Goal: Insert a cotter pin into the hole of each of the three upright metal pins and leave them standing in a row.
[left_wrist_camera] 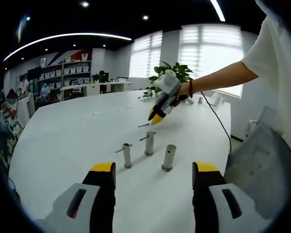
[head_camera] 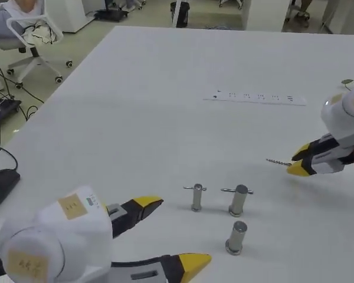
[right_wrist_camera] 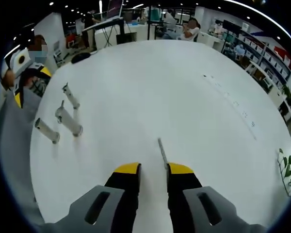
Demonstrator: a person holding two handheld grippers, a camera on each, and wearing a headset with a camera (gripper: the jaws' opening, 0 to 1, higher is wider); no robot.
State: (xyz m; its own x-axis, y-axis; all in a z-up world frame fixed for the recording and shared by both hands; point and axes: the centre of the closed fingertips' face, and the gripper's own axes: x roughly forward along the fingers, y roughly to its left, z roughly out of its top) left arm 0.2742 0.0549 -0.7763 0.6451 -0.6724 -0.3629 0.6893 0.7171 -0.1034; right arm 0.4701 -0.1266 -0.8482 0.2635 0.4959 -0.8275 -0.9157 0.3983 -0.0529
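**Cotter pin pinched and ready, one upright unfilled**

Right claw (head_camera: 296,161) pressed together on one end of a thin grey metal cotter pin (head_camera: 277,161), above the white tabletop (head_camera: 135,106), well apart from the uprights. Left claw (head_camera: 171,233) spread wide and empty, near three short silver metal cylinders. Cross pins already through the far left upright (head_camera: 196,199) and far right upright (head_camera: 238,203); none through the near bare upright (head_camera: 236,237). Probably light, stiff, slim and slippery wire: keep hold at the very end, free length forward for threading. Probably easy to topple, that upright: steady low on the shaft, below the hole.
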